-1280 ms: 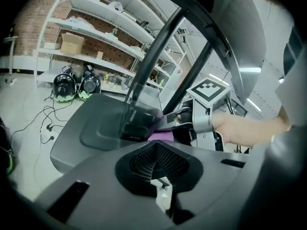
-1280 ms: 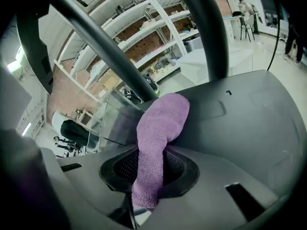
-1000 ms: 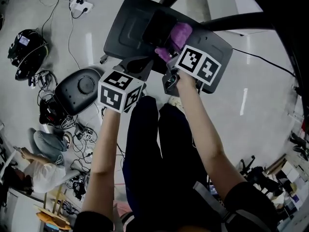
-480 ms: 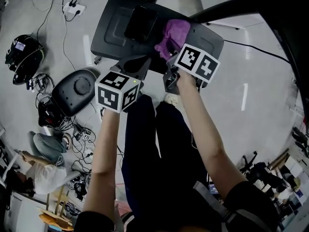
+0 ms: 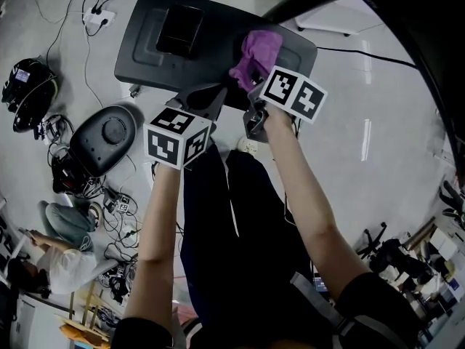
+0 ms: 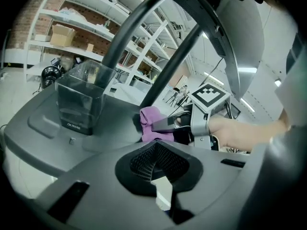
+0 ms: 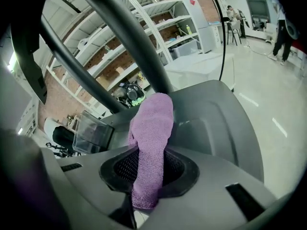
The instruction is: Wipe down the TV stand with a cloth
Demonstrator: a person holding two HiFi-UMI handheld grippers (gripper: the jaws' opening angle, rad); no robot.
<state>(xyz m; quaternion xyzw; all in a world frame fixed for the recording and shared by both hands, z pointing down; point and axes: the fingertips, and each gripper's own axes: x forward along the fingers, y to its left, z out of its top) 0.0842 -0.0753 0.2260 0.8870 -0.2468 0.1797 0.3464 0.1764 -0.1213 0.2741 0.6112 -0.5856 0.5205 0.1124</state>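
Note:
The dark grey TV stand base (image 5: 145, 35) lies on the floor ahead of me, with two black poles (image 7: 120, 42) rising from it. A purple cloth (image 5: 256, 53) rests on the base's right part, and my right gripper (image 5: 251, 86) is shut on it. In the right gripper view the cloth (image 7: 151, 138) runs out from between the jaws onto the base (image 7: 216, 123). My left gripper (image 5: 207, 100) hovers at the base's near edge, shut and empty. The left gripper view shows the cloth (image 6: 153, 123) and the right gripper (image 6: 165, 124) just ahead.
A clear dark box (image 5: 180, 29) stands on the base's left part. On the floor to the left lie a round black device (image 5: 105, 133), a helmet (image 5: 25, 82), a power strip (image 5: 98, 17) and tangled cables. A person (image 5: 58, 253) sits at lower left.
The right gripper has drawn the cloth rightward across the base, farther from the box. The whole base has drifted left in the head view. The left gripper has hardly moved.

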